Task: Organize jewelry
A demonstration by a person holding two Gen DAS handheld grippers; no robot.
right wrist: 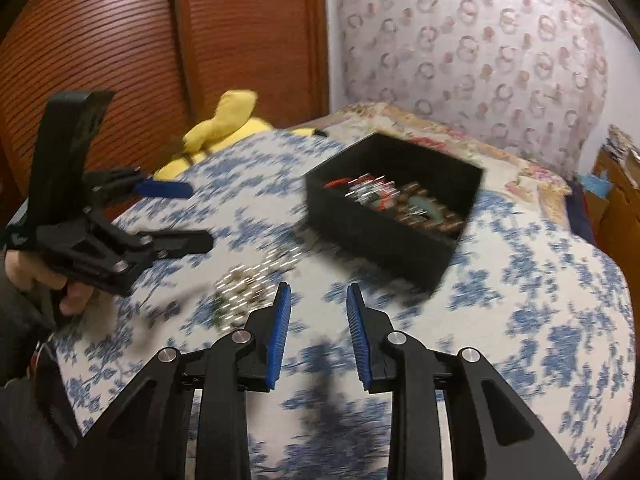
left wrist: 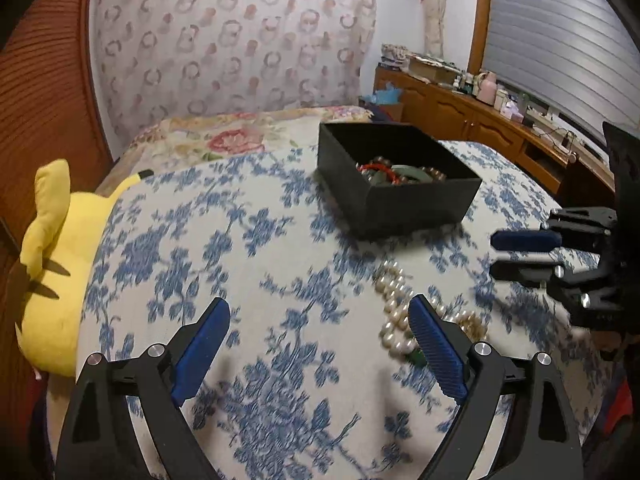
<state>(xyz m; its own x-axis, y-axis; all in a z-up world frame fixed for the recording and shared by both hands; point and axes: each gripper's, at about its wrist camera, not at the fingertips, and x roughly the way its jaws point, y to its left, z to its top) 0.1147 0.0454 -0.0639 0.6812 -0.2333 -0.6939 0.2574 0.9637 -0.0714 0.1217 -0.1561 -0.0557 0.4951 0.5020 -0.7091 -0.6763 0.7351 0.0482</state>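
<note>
**Both grippers empty over the bed, pearls loose, box further back**

Left gripper (left wrist: 320, 322): jaws spread wide, nothing between them. Only bedspread (left wrist: 248, 264) under the gap, blue-floral, bare and flat there.

Pearl necklace (left wrist: 396, 312) lies heaped on the bedspread just beside the left gripper's right-hand finger (left wrist: 436, 356); that finger hides part of the strand, so touching or not, can't tell. A small green piece sits at the near end of the heap.

Right gripper (right wrist: 316, 320): jaws part-way apart, nothing between them, bare bedspread below. Pearls are off to its left, blurred in the right wrist view. In the left wrist view it comes in from the right edge, fingers pointing left, near the pearls but apart from them.

A hand (right wrist: 40, 276) grips the left tool's handle at the left edge of the right wrist view.

Black box (left wrist: 400, 184), lid off, sits on the bed beyond the pearls, clear strip of cover between them. Beads and bangles inside: red, green, brown. Open bedspread left of the box.

Yellow plush toy (left wrist: 52, 264) lies at the bed's left edge, against the brown slatted door (left wrist: 44, 92). Floral pillow (left wrist: 224, 140) lies behind the box, then the patterned headboard cover. Wooden cabinet (left wrist: 480, 120) runs along the far right, clutter on top.
</note>
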